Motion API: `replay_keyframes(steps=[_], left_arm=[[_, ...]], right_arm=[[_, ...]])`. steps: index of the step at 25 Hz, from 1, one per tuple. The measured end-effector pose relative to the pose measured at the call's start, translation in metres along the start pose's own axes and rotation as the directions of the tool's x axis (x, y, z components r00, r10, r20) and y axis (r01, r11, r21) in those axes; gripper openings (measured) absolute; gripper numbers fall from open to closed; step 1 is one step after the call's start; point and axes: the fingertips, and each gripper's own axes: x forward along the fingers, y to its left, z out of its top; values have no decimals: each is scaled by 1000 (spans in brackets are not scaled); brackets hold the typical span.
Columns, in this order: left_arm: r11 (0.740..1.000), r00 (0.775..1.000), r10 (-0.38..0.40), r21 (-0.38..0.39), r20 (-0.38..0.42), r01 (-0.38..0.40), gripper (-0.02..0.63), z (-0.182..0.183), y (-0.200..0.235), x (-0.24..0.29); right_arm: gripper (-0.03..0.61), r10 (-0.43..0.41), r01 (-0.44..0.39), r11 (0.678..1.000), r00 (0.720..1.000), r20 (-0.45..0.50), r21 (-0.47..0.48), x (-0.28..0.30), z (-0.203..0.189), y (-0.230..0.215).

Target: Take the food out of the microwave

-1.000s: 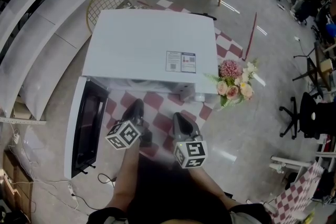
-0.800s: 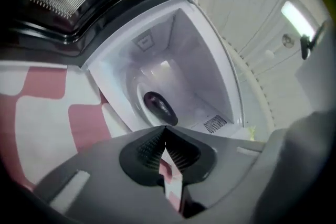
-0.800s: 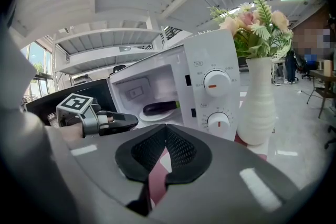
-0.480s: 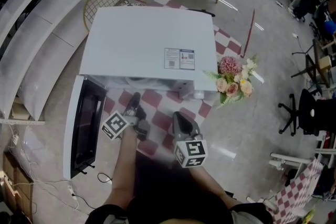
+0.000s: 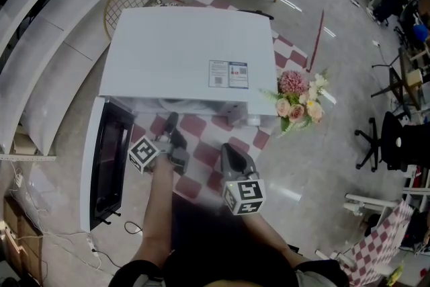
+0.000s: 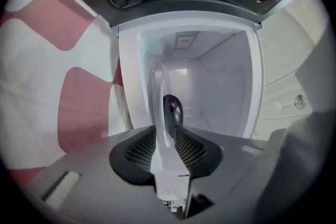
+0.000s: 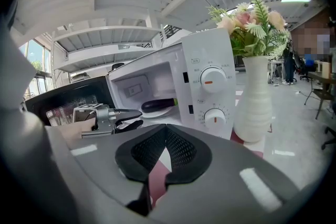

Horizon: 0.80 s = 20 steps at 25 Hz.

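The white microwave [image 5: 181, 57] stands with its door [image 5: 107, 165] swung open to the left. Inside, a dark eggplant [image 7: 157, 105] lies on a white plate [image 7: 160, 113]. My left gripper [image 5: 172, 126] is rolled on its side at the cavity mouth, and its jaws are opening. In the left gripper view the plate [image 6: 157, 97] shows edge-on with the eggplant [image 6: 172, 108] on it. Its rim lines up with the gap of that gripper [image 6: 165, 136], and the pads do not press on it. My right gripper [image 5: 228, 151] hangs shut and empty in front of the microwave.
A white vase of pink flowers [image 5: 295, 104] stands right of the microwave, close to its control knobs [image 7: 209, 81]. A red and white checked cloth [image 5: 201, 154] covers the table. The open door [image 7: 58, 102] bounds the left side.
My left gripper has rolled onto its side and moved left and forward toward the microwave opening. The right gripper has stayed where it was.
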Motion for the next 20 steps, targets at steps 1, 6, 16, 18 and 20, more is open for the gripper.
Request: replay_keyframes(steps=[1,6,16,18,20], left_arm=[[1000,1000,6,-5,3,-6,116,1,2,1],[999,1000,5,-41,19,-4,117,5,6,5],[996,999,7,-89,32,-4,120,7,10,10],[995,999,3,-97,35,0,120,7,10,11],[995,999,-3,-99,37,7,120,8,7,12]], right_arm=[[2,-1,1,1000,1000,0,0,0,0,0],[0,-9,9,1000,1000,-1,4,0,-2,-3],[1,-21,21,1000,1000,-4,12,1,-4,-10],[1,-22,22,1000,1000,-5,11,2,-5,-12],[0,-22,22,1000,1000,-7,11,2,-5,-13]])
